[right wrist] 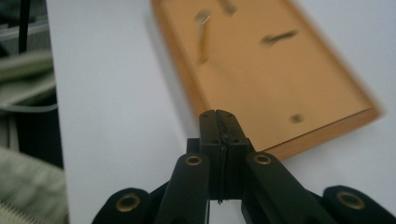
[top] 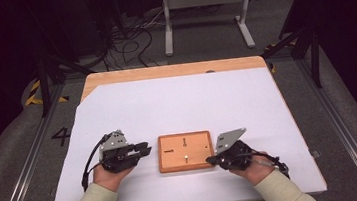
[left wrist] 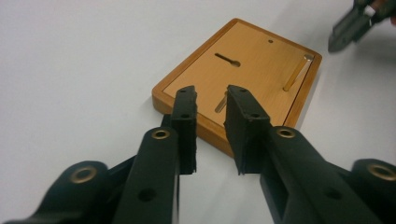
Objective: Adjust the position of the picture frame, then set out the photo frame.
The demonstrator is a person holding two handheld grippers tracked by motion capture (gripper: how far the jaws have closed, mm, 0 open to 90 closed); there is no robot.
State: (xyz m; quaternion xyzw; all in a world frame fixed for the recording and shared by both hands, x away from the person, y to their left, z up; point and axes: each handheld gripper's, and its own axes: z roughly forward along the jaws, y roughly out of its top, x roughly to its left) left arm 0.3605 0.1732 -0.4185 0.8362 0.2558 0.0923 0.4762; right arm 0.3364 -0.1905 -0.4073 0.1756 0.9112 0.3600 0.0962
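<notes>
A small wooden board (top: 185, 151) with dark slots and a pale metal pin (top: 186, 157) lies flat on the white table cover, between my two grippers. My left gripper (top: 146, 148) rests just left of the board, pointing at it. In the left gripper view its jaws (left wrist: 211, 93) stand apart with nothing between them, the board (left wrist: 252, 65) right in front. My right gripper (top: 209, 160) sits at the board's near right corner. In the right gripper view its jaws (right wrist: 218, 114) are pressed together and empty, over the blurred board's (right wrist: 275, 70) edge. The right gripper (left wrist: 343, 35) also appears far off in the left gripper view.
A white sheet (top: 177, 105) covers most of the wooden table (top: 173, 71). Beyond the table's far edge stand a white metal frame (top: 205, 12) and loose cables (top: 130, 40) on the floor. A pale sleeve (right wrist: 23, 186) lies at the left of the right gripper view.
</notes>
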